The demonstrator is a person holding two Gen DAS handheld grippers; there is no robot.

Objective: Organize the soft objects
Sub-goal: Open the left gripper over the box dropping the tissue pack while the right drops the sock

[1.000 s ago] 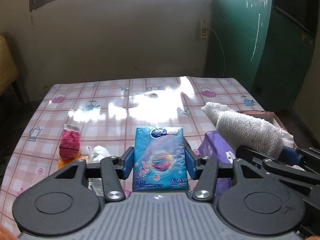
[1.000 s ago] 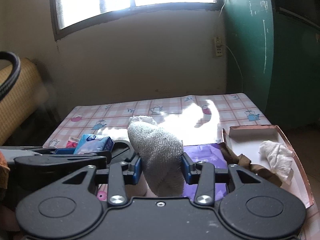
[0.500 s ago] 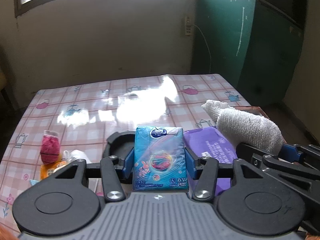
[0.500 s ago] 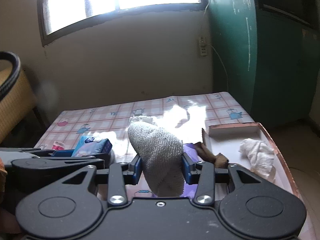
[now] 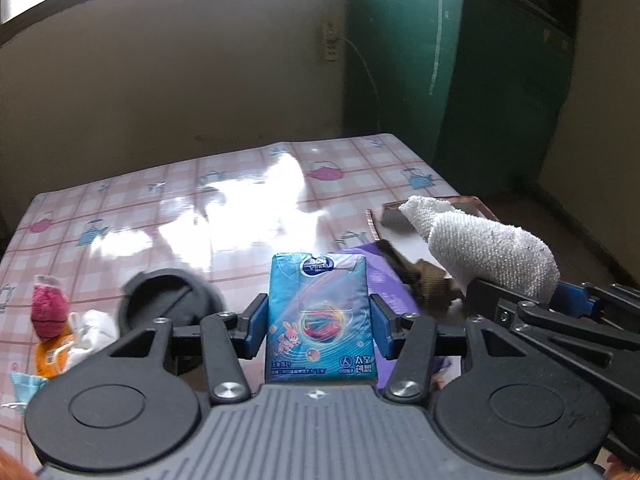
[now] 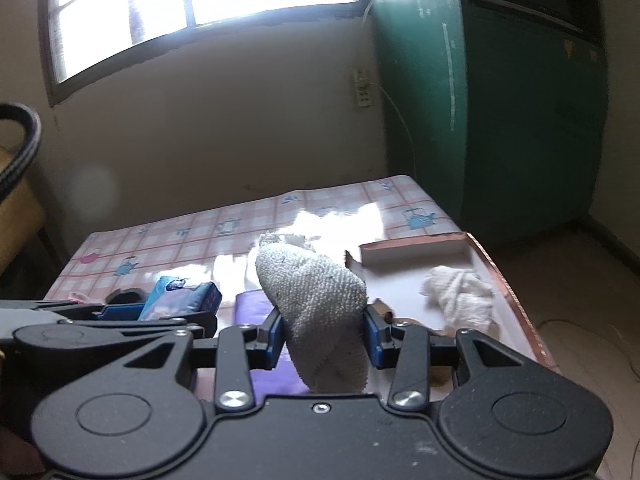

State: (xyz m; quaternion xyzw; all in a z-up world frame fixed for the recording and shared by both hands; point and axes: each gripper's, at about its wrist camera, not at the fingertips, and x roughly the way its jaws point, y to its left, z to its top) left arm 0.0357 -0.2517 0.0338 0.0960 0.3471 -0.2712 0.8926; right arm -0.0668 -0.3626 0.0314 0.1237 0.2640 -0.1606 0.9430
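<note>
Box [image 6: 496,268] lies ahead and right of both grippers, nearer the right gripper [image 6: 323,330], clamped on a rolled towel [image 6: 320,304]; the left gripper [image 5: 319,322] pinches a tissue pack [image 5: 320,316], probably box-bound too.

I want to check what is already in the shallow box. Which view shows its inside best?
The right wrist view: the shallow box lies open there, its white floor visible with a crumpled white cloth inside. The left wrist view shows only its far corner behind the white towel.
</note>
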